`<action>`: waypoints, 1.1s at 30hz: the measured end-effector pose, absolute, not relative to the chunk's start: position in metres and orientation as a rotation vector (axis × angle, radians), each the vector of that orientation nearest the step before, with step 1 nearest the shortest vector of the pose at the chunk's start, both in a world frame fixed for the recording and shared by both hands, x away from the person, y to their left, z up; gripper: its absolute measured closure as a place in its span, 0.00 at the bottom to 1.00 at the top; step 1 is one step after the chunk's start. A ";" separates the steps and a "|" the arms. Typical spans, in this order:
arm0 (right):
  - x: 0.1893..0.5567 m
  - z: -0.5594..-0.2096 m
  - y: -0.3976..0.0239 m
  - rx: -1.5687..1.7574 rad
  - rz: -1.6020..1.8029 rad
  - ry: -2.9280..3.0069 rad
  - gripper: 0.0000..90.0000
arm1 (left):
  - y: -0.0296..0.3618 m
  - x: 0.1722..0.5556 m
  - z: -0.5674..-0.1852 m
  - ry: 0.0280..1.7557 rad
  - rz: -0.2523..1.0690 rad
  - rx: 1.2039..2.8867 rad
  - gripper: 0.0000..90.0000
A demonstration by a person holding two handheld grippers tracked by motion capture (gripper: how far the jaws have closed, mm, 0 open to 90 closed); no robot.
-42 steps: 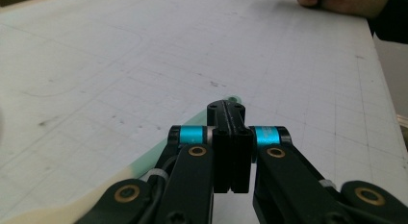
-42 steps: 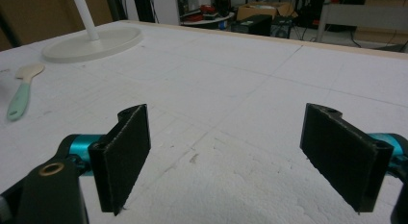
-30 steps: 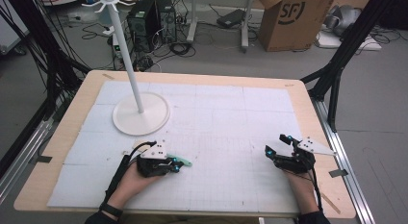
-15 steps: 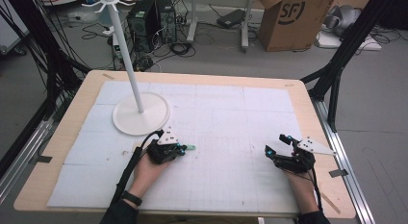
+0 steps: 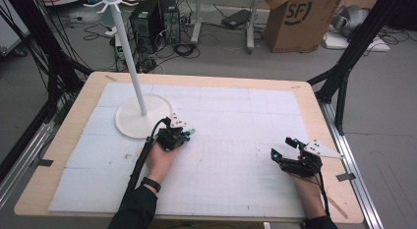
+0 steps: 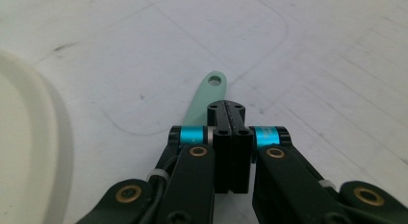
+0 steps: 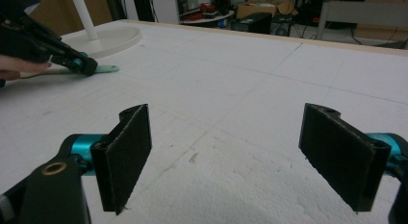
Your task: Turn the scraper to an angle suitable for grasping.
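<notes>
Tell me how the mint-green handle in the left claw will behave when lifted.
The green handle looks thin and flat, so probably light and unlikely to roll. Clamped in the left claw near one end, it might pivot. It juts out straight, so likely stiff.

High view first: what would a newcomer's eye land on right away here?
Probably the tall white stand with hooks at its top, its round base on the far left of the white mat. Next, the left hand-held gripper just beside that base, jaws shut on a mint-green handle with a hole at its end. The right hand-held gripper sits near the right edge, jaws wide open and holding nothing.
</notes>
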State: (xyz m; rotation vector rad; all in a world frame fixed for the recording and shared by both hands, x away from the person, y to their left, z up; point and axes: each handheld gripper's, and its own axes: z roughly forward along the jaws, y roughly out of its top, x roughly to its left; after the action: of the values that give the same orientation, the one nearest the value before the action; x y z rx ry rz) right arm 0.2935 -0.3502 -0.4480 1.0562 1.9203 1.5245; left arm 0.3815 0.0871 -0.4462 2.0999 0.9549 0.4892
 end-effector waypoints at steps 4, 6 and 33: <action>0.293 -0.448 -0.350 1.055 1.522 1.923 0.20 | 0.093 0.387 -0.445 0.994 0.468 2.062 1.00; 0.293 -0.448 -0.350 1.057 1.521 1.924 0.20 | 0.096 0.387 -0.443 0.995 0.427 2.019 1.00; 0.293 -0.448 -0.349 1.057 1.505 1.927 0.20 | 0.285 0.278 -0.441 0.632 0.414 1.672 0.27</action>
State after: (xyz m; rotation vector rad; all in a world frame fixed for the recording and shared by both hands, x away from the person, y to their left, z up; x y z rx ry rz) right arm 0.2932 -0.3489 -0.4479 1.0569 1.9266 1.5054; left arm 0.2778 0.2845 -0.4410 1.6716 0.6324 0.4136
